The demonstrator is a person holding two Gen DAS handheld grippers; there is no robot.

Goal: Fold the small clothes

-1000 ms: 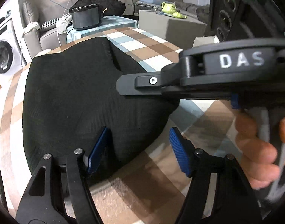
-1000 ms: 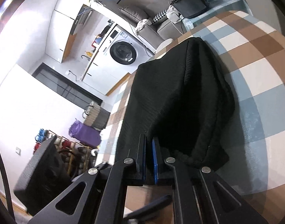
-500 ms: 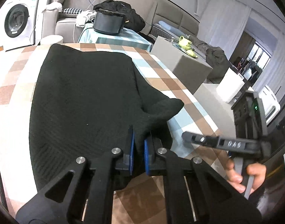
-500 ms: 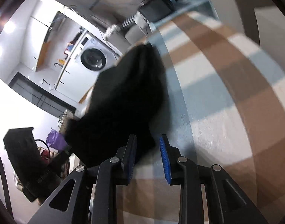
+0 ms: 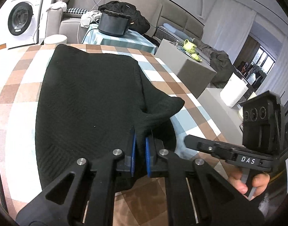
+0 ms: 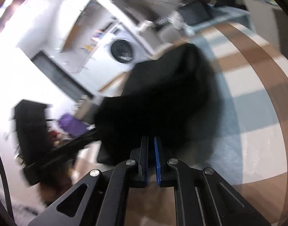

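The left hand-held gripper was clenched on a raised fold of the black knit garment at its near edge. The right hand-held gripper had just been closing; through the blur its blue pads stood nearly together at the garment's dark edge, seemingly pinching it. The garment lay spread over the checked tabletop, one corner lifted. A hand held the right tool's grip.
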